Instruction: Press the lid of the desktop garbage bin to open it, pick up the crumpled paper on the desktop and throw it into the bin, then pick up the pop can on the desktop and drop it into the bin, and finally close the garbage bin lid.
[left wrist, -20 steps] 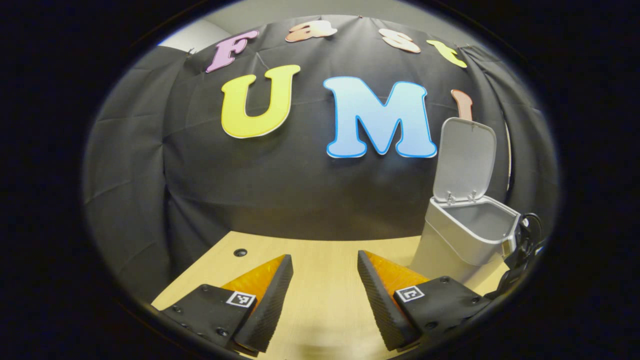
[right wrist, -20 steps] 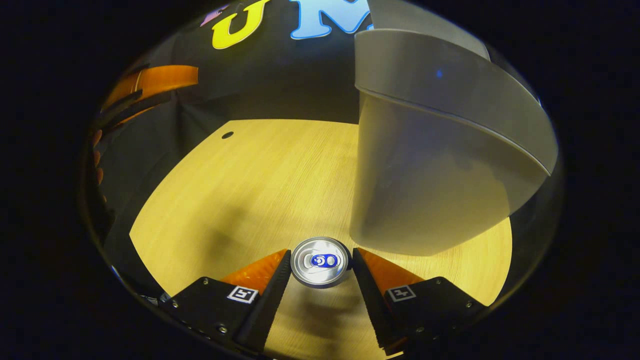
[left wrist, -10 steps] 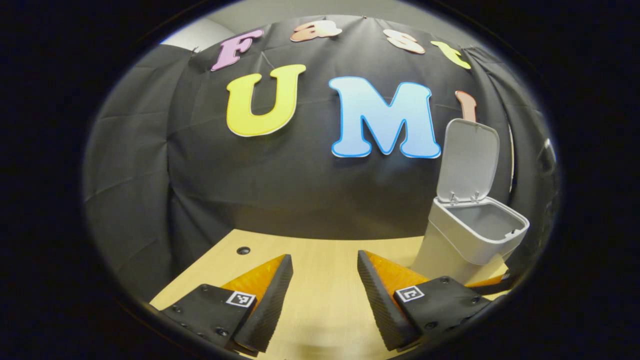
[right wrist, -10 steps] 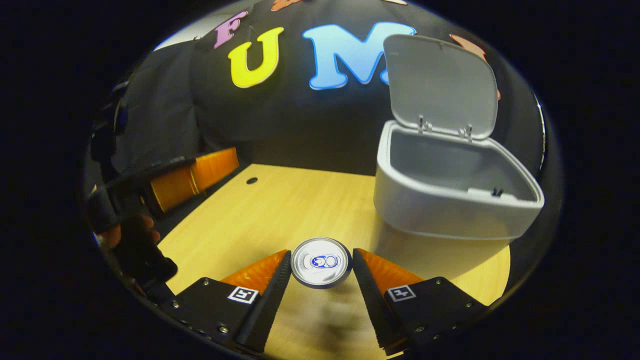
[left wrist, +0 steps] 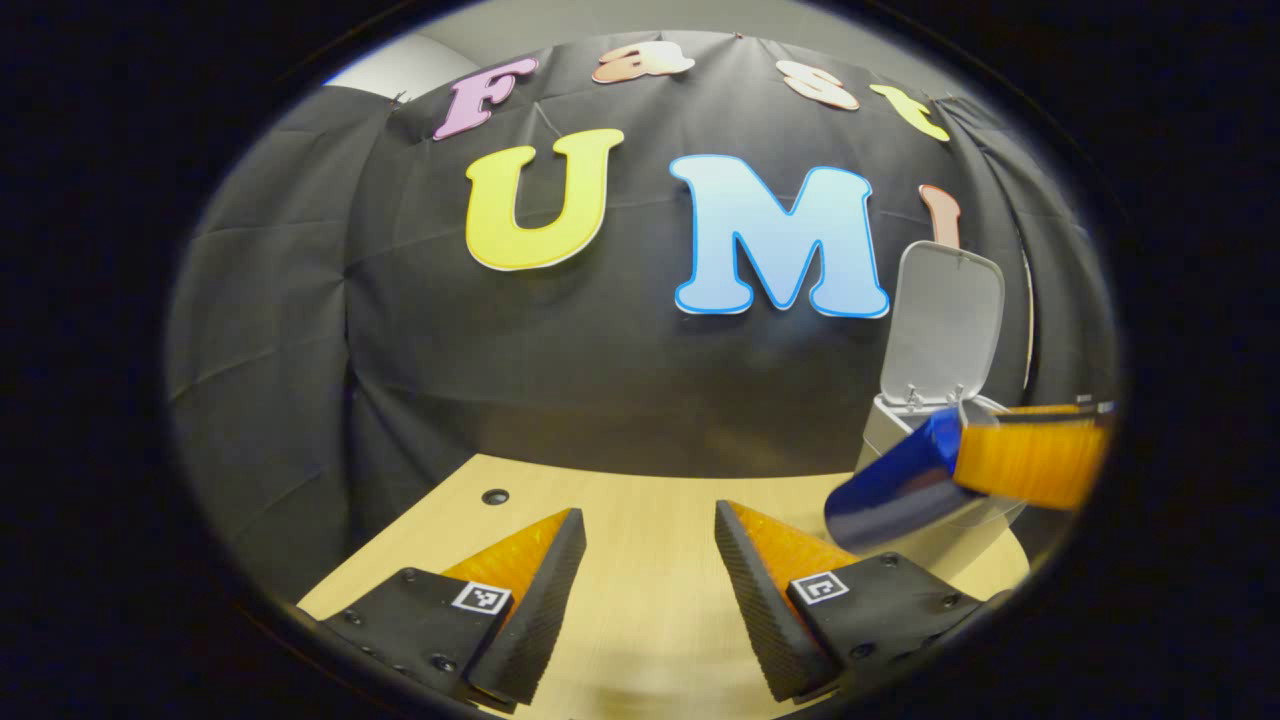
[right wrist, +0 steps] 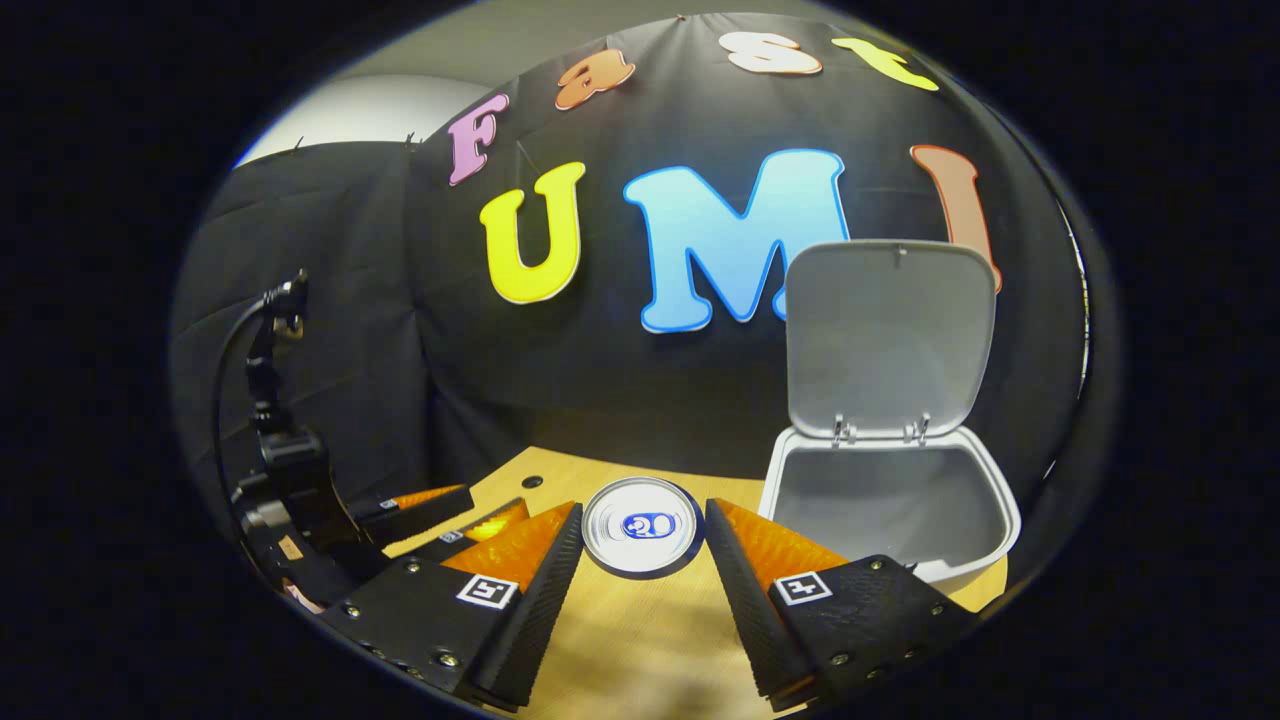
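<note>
Can (right wrist: pixel 641 526) is sitting squeezed between both fingers of the right gripper (right wrist: pixel 641 560), its round silver top and pull tab facing the camera, its smooth metal wall pinched by the ribbed inner faces on either side. Seen from the left gripper view, the same can (left wrist: pixel 893 488) is hanging tilted, a glossy blue cylinder held up off the table, just in front of the bin's near wall. That height makes sense (the mouth has to be cleared before anything can drop in).

The bin (right wrist: pixel 890 505) is standing near the table's far right edge, a pale grey plastic tub with rounded corners, and its lid (right wrist: pixel 888 338) is standing upright on two small hinges, leaving the mouth wide open for the throw. The part of the inside that can be seen is looking bare; the bottom is hidden.

The left gripper (left wrist: pixel 648 570) is idling low over the table's near edge, fingers spread apart with nothing between them, well apart from the bin, probably keeping out of the way. The table (left wrist: pixel 640 520) is showing light wood grain, with a small dark hole near its far left corner.
</note>
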Available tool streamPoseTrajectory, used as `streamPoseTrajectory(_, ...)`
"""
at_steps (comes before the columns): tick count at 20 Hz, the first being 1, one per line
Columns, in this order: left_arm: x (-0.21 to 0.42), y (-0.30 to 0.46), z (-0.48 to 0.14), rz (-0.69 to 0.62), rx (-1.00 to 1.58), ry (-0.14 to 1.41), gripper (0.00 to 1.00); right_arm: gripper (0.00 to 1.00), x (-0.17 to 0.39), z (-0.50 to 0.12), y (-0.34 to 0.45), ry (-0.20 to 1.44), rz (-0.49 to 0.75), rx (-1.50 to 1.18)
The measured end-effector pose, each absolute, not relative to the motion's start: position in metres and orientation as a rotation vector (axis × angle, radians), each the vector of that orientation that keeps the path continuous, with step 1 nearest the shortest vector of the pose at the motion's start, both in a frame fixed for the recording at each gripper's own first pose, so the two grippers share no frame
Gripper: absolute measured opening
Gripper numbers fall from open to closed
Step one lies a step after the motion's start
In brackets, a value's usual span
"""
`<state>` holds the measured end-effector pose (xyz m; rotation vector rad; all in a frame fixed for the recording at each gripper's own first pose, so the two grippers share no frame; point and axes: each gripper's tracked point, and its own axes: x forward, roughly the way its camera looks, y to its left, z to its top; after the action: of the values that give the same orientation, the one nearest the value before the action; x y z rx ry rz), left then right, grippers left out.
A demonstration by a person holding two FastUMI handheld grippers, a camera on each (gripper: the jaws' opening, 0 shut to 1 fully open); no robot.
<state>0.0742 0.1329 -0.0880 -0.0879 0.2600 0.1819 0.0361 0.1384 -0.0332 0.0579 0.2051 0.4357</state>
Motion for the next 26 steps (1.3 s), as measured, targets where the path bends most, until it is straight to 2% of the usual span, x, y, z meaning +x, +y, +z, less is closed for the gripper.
streamPoseTrajectory(1,0.075,0.132,-0.088,0.18,-0.089,0.26,0.86,0.78,0.04,-0.024,0.133,0.182,0.421,0.061)
streamPoseTrajectory(7,0.078,0.125,-0.089,0.167,-0.095,0.262,0.86,0.78,0.054,0.013,0.081,0.083,0.293,0.073)
streamPoseTrajectory(8,0.078,0.124,-0.089,0.165,-0.096,0.264,0.87,0.74,0.057,0.015,0.071,0.077,0.269,0.071)
streamPoseTrajectory(9,0.079,0.122,-0.09,0.161,-0.096,0.265,0.87,0.78,0.058,0.015,0.062,0.075,0.246,0.067)
streamPoseTrajectory(15,0.081,0.116,-0.09,0.15,-0.092,0.269,0.86,0.78,0.066,0.002,0.02,0.098,0.148,0.035)
streamPoseTrajectory(26,0.079,0.116,-0.097,0.154,-0.091,0.29,0.87,0.78,0.078,-0.056,-0.012,0.231,0.085,0.039)
